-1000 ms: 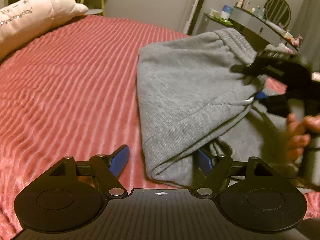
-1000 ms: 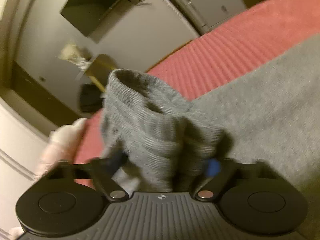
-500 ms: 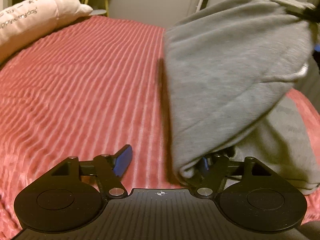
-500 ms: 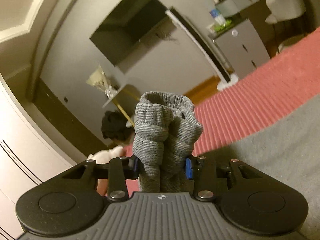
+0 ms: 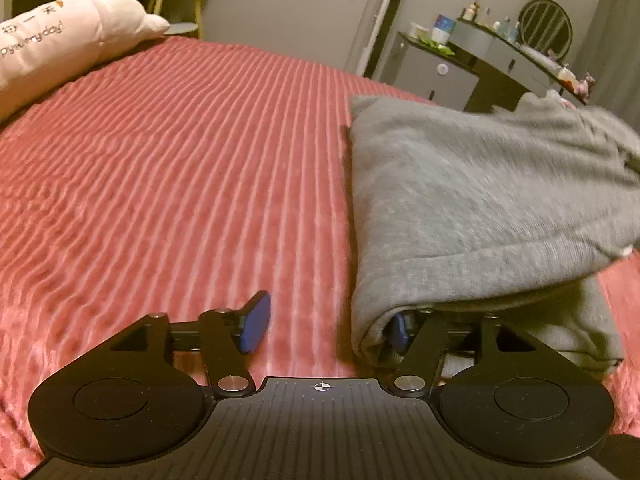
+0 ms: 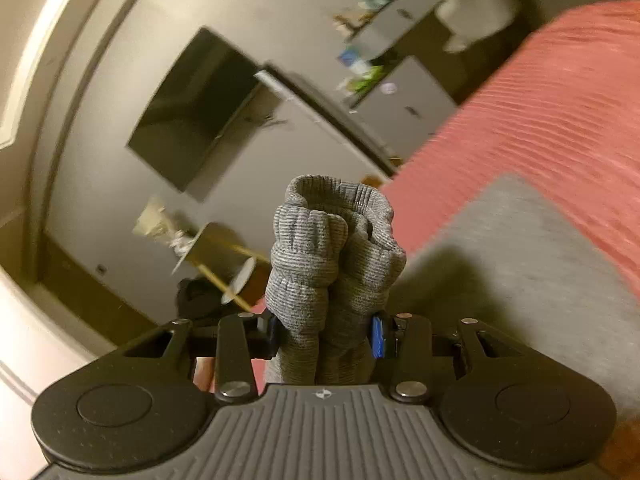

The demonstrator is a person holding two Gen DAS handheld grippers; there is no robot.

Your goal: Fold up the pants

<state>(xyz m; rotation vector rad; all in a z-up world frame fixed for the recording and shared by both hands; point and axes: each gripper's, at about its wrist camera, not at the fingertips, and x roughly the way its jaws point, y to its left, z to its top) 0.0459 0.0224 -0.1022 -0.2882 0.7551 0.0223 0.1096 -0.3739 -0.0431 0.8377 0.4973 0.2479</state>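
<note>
Red ribbed bedspread [image 5: 180,168] bearing folded grey pants [image 5: 480,200] at frame right; left gripper [image 5: 326,328] spread wide, right finger under the fold; right gripper [image 6: 324,334] clamping bunched ribbed cuffs [image 6: 332,240] at centre.

Partly legible "...day!" lettering on the pink plush pillow [image 5: 60,40]
</note>
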